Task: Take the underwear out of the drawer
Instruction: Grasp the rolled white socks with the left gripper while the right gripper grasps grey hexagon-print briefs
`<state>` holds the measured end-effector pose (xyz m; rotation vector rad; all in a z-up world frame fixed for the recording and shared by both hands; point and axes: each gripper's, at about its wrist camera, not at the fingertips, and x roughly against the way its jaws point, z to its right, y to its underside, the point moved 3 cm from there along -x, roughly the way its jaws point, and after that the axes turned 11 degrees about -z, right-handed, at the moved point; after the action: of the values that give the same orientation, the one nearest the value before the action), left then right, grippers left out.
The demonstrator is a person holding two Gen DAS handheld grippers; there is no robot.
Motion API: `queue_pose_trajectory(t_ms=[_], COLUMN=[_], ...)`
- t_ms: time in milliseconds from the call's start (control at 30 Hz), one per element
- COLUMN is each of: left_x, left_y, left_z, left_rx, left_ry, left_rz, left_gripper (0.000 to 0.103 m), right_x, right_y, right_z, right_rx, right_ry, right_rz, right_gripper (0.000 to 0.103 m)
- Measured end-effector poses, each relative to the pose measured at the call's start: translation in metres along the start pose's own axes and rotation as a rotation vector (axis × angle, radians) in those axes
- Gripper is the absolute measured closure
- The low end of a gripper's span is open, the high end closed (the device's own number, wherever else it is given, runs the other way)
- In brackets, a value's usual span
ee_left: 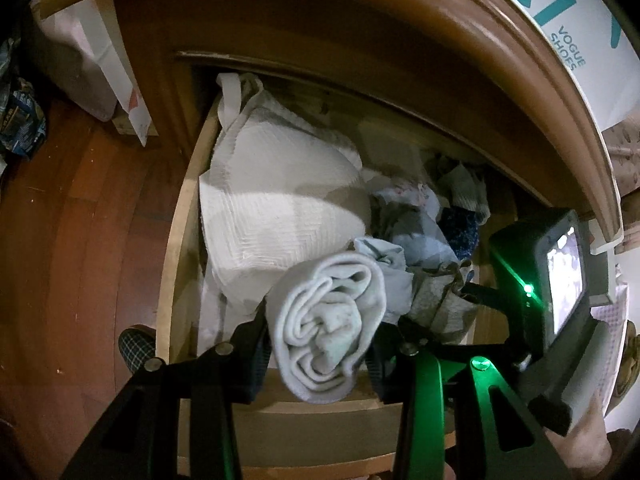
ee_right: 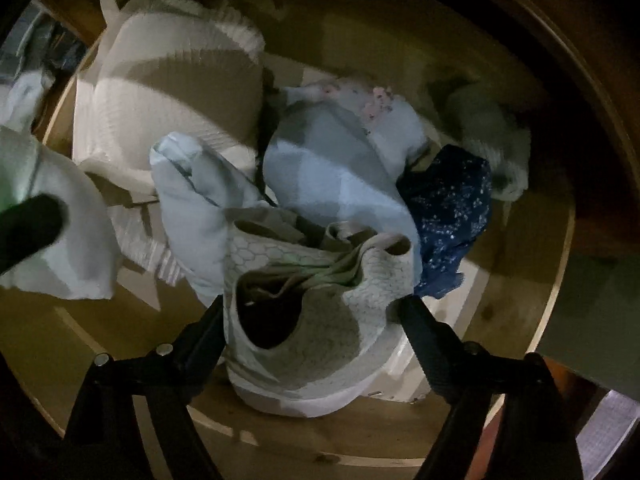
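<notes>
A rolled pale garment (ee_left: 332, 320), taken to be underwear, sits clamped between the fingers of the left claw (ee_left: 320, 344), lifted above the front edge of the open drawer (ee_left: 176, 248); one piece is thus judged nearly out, though not yet set down anywhere. The right claw (ee_right: 312, 320) points down into the drawer with its jaws apart on either side of a honeycomb-patterned grey garment (ee_right: 320, 304); whether the pads press it cannot be told, so that piece is judged not yet secured. Beyond it lie a pale blue garment (ee_right: 336, 176), a dark blue speckled one (ee_right: 448, 208) and a white ribbed bra (ee_right: 168, 92), all remaining inside. The left view alone shows the dresser top, a shoe box (ee_left: 568, 40), the wooden floor (ee_left: 80, 200) and the right device's lit screen (ee_left: 564, 280). The right view alone shows the honeycomb fabric's openings and the drawer's right corner.
</notes>
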<state>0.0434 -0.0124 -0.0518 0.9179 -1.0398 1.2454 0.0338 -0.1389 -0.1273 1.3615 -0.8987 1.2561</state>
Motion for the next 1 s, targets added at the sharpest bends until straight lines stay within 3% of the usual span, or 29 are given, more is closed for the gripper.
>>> queue_pose_trajectory(t_ms=[167, 267, 433, 600, 833, 1000], left_x=[-0.006, -0.01, -0.012, -0.014, -0.013, -0.009], left_y=[-0.002, -0.004, -0.004, -0.005, -0.002, 0.001], left_z=[0.001, -0.001, -0.003, -0.003, -0.002, -0.001], left_rx=[-0.003, 0.004, 0.007, 0.01, 0.013, 0.007], left_ry=[-0.015, -0.022, -0.028, -0.031, -0.034, -0.029], left_rz=[-0.011, -0.017, -0.02, -0.022, -0.013, 0.008], left_gripper=[0.063, 0.063, 0.063, 0.062, 0.062, 0.062], right_x=[-0.005, -0.005, 0.0, 0.009, 0.031, 0.046], right_y=[-0.002, -0.005, -0.004, 0.017, 0.047, 0.071], right_z=[0.006, 0.009, 0.015, 0.02, 0.041, 0.066], right_rx=[-0.038, -0.059, -0.08, -0.115, -0.144, -0.247], right_ry=[-0.03, -0.048, -0.06, -0.087, -0.101, -0.098], right_rz=[-0.035, -0.032, -0.001, 0.066, 0.234, 0.327], right_gripper=[0.042, 0.058, 0.072, 0.077, 0.08, 0.081])
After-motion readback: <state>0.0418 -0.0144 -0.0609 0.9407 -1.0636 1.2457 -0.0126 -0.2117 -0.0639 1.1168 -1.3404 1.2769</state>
